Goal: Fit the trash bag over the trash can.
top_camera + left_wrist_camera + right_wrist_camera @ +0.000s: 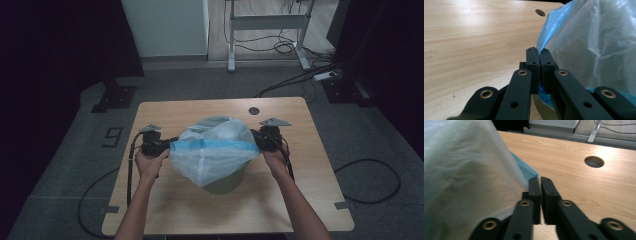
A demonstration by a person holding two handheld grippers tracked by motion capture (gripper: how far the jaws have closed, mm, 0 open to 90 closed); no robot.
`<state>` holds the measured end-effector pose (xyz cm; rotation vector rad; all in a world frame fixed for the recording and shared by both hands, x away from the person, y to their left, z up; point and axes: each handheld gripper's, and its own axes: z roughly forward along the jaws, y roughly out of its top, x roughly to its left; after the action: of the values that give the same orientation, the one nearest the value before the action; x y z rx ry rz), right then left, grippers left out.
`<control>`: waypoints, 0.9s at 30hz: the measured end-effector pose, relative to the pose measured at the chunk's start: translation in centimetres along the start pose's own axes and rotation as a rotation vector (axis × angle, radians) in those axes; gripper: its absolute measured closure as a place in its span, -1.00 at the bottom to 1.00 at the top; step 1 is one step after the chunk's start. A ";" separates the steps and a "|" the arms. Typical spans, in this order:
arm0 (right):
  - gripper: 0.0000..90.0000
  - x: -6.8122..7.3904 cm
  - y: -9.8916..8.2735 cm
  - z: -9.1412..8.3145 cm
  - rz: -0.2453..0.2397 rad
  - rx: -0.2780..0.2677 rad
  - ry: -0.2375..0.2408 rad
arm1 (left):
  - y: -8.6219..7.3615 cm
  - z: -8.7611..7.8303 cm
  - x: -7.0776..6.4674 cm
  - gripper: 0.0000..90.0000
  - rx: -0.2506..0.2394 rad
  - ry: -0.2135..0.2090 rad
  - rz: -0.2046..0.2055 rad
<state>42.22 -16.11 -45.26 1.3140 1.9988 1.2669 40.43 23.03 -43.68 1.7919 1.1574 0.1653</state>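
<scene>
Left gripper [539, 56] is clamped on the blue hem of the translucent white plastic bag [212, 152]; right gripper [540, 182] pinches the opposite hem, a thin gap showing between its pads. Bag hangs stretched over the grey-green bin [222, 185] on the wooden table [165, 112]. Film appears light, limp, slippery and tearable; the hem seems the soundest hold. Bin is largely hidden.
</scene>
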 end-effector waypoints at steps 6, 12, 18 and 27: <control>0.16 -0.8 0.9 -3.0 0.037 -0.191 -0.104 | 0.3 -0.6 -0.4 0.88 -0.025 -0.003 0.021; 0.08 -0.4 1.4 -6.7 0.010 -0.264 -0.022 | 0.4 -1.3 -0.7 0.84 -0.046 -0.007 0.032; 0.01 2.8 1.4 -10.0 -0.071 -0.307 0.098 | 0.5 -1.8 -1.0 0.83 -0.053 -0.011 0.038; -0.23 6.9 1.5 -10.1 -0.191 -0.202 0.306 | 0.7 -2.1 -1.2 0.81 -0.055 -0.006 0.047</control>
<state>32.25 -14.43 -38.20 0.8546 2.0700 1.6027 39.01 23.40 -41.57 1.7708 1.0962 0.2173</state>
